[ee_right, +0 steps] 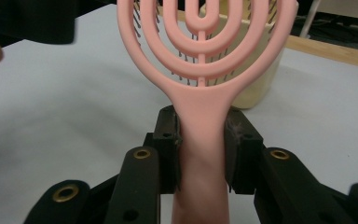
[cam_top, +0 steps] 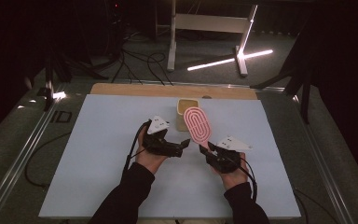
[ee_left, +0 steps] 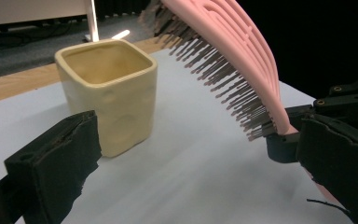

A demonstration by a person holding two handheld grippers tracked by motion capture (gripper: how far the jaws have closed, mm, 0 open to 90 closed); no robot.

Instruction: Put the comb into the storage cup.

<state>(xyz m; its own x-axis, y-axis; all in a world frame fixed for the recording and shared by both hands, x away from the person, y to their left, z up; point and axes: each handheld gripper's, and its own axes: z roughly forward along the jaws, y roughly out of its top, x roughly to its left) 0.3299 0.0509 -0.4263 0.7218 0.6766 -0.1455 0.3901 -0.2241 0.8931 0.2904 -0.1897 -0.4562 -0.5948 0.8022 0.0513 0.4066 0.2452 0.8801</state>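
Fingers [ee_right: 168,154] around pink vented hairbrush [ee_right: 203,70]

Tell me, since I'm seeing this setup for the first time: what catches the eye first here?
The pink hairbrush stands out, raised over the middle of the pale blue table with its handle clamped in the right gripper. Just behind it stands a cream square cup, upright and empty. The left gripper, jaws open, points toward the brush from the left.
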